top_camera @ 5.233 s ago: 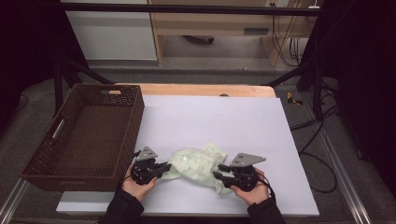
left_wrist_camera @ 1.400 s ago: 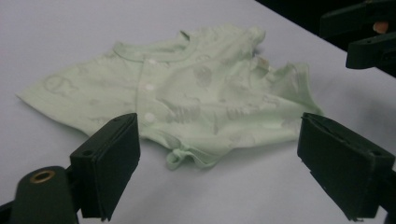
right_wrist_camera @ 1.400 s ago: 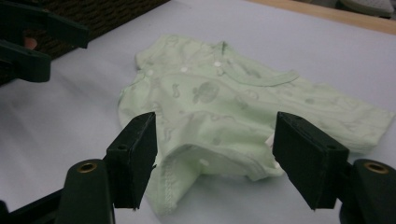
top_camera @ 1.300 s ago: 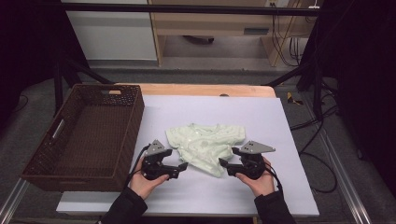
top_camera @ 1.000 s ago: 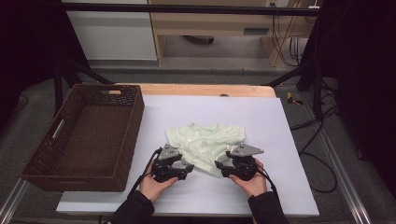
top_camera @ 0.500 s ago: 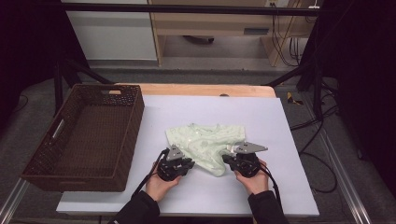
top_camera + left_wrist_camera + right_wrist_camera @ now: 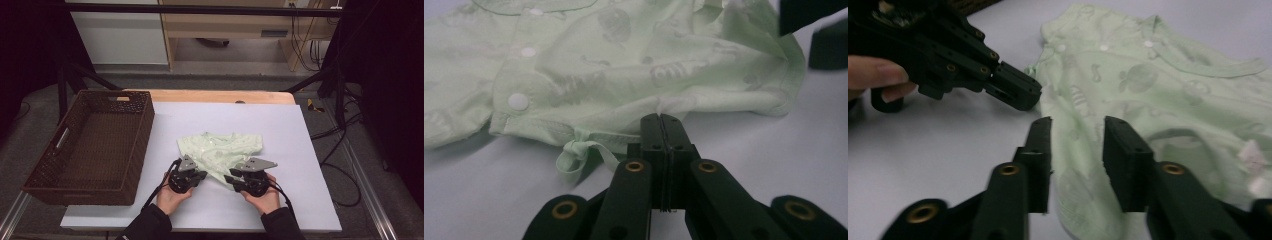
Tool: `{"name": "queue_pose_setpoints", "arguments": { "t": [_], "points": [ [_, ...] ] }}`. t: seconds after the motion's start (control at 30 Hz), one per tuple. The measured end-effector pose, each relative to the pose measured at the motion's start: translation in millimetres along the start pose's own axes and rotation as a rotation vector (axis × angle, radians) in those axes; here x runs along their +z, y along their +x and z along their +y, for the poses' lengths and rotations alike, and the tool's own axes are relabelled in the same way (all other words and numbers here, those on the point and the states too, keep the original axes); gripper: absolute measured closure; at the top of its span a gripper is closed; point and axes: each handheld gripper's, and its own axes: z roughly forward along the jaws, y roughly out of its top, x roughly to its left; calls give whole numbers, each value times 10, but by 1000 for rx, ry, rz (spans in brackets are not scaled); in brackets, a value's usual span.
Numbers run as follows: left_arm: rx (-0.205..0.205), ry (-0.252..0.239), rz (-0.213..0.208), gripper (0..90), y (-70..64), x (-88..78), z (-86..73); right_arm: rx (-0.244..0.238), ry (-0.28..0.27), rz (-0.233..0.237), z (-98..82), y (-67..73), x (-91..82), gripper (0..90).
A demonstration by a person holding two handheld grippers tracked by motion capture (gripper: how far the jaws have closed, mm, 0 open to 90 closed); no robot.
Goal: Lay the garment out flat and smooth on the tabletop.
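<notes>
Garment (image 7: 1168,100) runs past frame edge; basket (image 7: 85,145) clipped.

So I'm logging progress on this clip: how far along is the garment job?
Done: the pale green garment lies spread on the white table. In hand: the left gripper is shut on its near hem; the right gripper has open jaws over the cloth. Left: no fold shows, and the brown basket holds nothing.
</notes>
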Motion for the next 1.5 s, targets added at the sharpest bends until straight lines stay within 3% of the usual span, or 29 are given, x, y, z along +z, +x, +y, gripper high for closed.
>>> {"name": "queue_pose_setpoints", "arguments": {
  "t": [0.07,0.13,0.27,0.33,0.47,0.6,0.67,0.77,0.83,0.9,1.1,1.17,1.23,1.37,1.5],
  "points": [
    [0,-4,0,893,1,-6,1,-21,37,-3,-37,40,104,597],
    [0,-6,-3,894,0,-10,2,-43,66,-6,-62,66,184,643],
    [-1,-10,-15,895,-1,-50,13,-80,104,-7,-77,83,248,892],
    [-3,-24,-24,895,3,-118,33,-73,96,14,-45,96,205,899],
    [-12,-45,-60,895,31,-292,88,-66,27,70,101,149,9,900],
    [-8,-53,-68,893,43,-353,130,5,-36,127,191,121,-79,891],
    [-9,-36,-61,888,53,-311,112,38,-28,120,182,76,-55,868],
    [-19,-6,-55,867,71,-238,66,52,46,27,88,-4,40,817],
    [-32,4,-51,823,87,-226,57,36,90,-16,28,-39,92,783],
    [-52,-14,-50,736,107,-258,65,26,83,-32,13,-35,88,768],
    [-118,-104,-47,413,198,-458,59,-45,-27,45,121,148,-93,731],
    [-127,-130,-30,311,233,-534,39,-59,-6,82,126,225,-43,725],
    [-133,-148,-20,228,255,-597,17,-76,40,84,91,284,77,693],
    [-136,-168,-16,149,284,-655,-9,-130,134,9,0,275,292,667],
    [-149,-168,0,96,306,-658,-15,-144,162,-3,-18,251,325,862]
  ]
}}
